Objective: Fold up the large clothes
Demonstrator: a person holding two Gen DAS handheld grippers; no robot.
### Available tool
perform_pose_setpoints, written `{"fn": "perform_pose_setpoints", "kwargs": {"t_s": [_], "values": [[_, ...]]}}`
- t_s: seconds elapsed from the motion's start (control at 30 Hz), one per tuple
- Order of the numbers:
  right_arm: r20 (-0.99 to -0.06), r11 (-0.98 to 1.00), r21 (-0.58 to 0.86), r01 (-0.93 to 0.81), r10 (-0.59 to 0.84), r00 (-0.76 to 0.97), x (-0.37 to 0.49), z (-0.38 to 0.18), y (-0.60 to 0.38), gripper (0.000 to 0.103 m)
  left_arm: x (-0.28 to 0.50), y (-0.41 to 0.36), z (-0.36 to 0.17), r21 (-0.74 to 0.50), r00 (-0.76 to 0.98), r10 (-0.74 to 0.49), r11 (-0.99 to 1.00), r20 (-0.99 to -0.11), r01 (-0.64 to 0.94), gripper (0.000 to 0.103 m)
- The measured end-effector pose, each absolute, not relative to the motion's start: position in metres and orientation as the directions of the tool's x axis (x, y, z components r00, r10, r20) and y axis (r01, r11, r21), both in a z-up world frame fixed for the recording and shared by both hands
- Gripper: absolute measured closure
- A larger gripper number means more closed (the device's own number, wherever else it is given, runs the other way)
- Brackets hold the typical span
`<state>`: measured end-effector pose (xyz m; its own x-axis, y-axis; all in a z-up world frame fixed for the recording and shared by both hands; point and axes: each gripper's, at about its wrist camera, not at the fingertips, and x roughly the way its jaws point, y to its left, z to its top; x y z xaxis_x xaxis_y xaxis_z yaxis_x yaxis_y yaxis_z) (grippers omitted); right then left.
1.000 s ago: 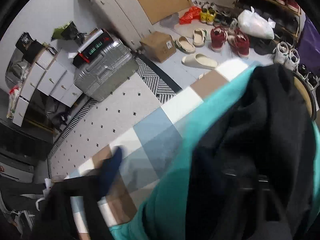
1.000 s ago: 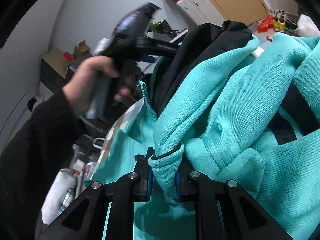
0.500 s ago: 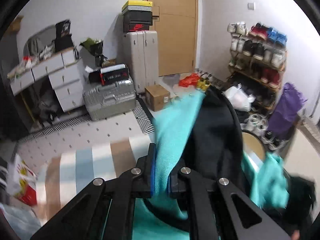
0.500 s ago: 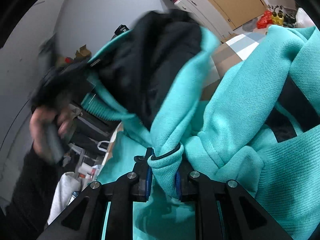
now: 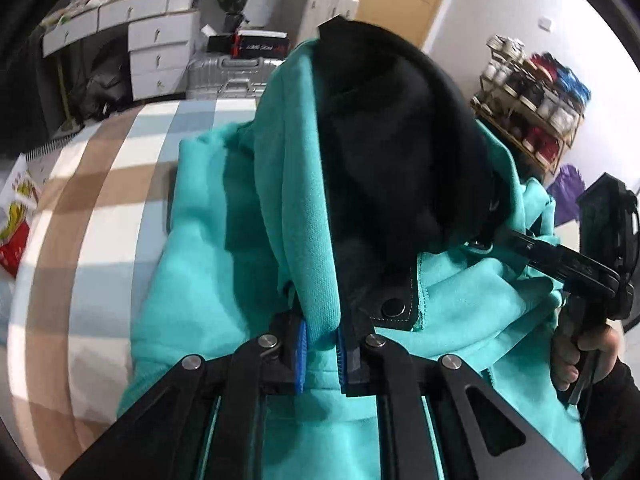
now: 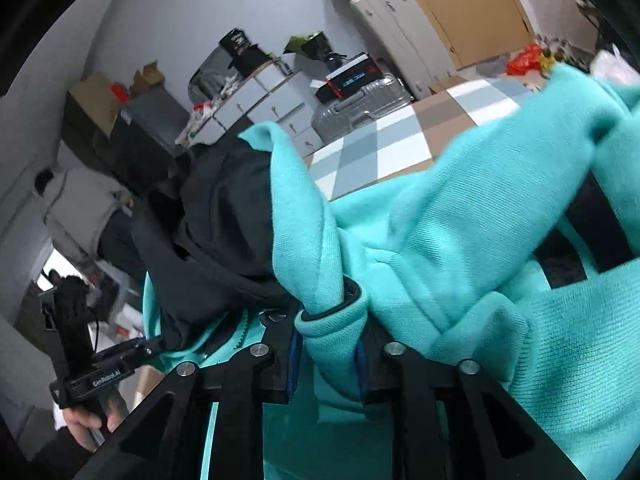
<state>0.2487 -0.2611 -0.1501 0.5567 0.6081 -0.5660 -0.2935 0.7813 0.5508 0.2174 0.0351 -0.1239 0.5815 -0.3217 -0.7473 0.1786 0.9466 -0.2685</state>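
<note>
A large teal hoodie [image 5: 224,264] with a black-lined hood [image 5: 400,152] lies bunched on a checked cloth surface [image 5: 92,216]. My left gripper [image 5: 321,354] is shut on the teal edge of the hood and holds it up. My right gripper [image 6: 326,364] is shut on a black-trimmed teal hem fold of the hoodie [image 6: 440,248]. The right gripper also shows at the right of the left wrist view [image 5: 568,268], gripping the hoodie. The left gripper shows at the lower left of the right wrist view [image 6: 120,364].
A silver suitcase [image 5: 228,76], white drawers [image 5: 156,48] and a wooden door [image 5: 404,0] stand beyond the surface. A shoe rack [image 5: 532,108] is at the right. A red and yellow bag [image 5: 16,220] lies at the left edge.
My left gripper has swung the hood over and down toward the hoodie's body, nearer the right gripper. My right gripper has kept its hold on the hem fold.
</note>
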Motion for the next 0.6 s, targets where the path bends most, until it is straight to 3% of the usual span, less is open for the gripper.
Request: {"fn": "perform_pose_setpoints", "kwargs": {"t_s": [0.03, 0.1, 0.2, 0.4, 0.6], "values": [[-0.588, 0.795, 0.518, -0.316, 0.599, 0.544, 0.248, -0.143, -0.257, 0.07, 0.218, 0.036, -0.122, -0.281, 0.582, -0.32, 0.946, -0.748, 0.159, 0.096], [-0.626, 0.808, 0.468, -0.359, 0.59, 0.51, 0.247, -0.129, -0.254, 0.052, 0.219, 0.037, -0.123, -0.277, 0.579, -0.313, 0.948, -0.753, 0.153, 0.096], [-0.64, 0.81, 0.404, -0.425, 0.583, 0.501, 0.244, -0.094, -0.249, 0.041, 0.21, 0.039, -0.131, -0.261, 0.589, -0.3, 0.953, -0.75, 0.153, 0.096], [-0.615, 0.847, 0.328, -0.417, 0.527, 0.586, 0.278, -0.042, -0.243, 0.032, 0.214, 0.041, -0.135, -0.256, 0.579, -0.307, 0.951, -0.756, 0.17, 0.096], [-0.735, 0.919, 0.185, -0.349, 0.365, 0.572, 0.35, -0.035, -0.183, 0.03, 0.217, 0.045, -0.139, -0.269, 0.566, -0.327, 0.945, -0.757, 0.186, 0.096]]}}
